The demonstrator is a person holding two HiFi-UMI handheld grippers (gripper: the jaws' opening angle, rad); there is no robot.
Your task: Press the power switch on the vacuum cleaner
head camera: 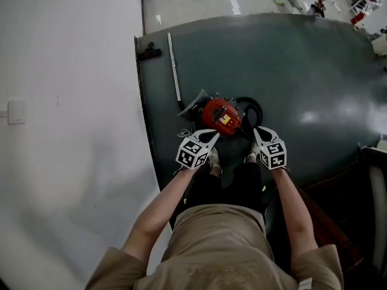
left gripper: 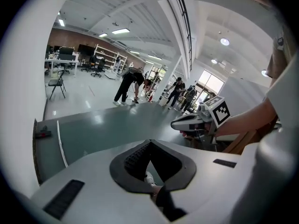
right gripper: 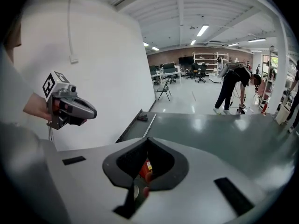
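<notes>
Lab hall — shelving (left gripper: 106, 55), desks (left gripper: 60, 59)

Nothing legible here, honestly. The red vacuum cleaner (head camera: 221, 117) in the middle of the head view has a small yellow label (head camera: 225, 119) on top, but the print's way too tiny to read. A sliver of a label on the red body also shows low in the centre of the right gripper view — unreadable too. The cube (head camera: 192, 154) on the left hand-held gripper (head camera: 213, 136) and the one on the right hand-held gripper (head camera: 258, 132) only carry black-and-white square patterns — no letters or numbers.
</notes>
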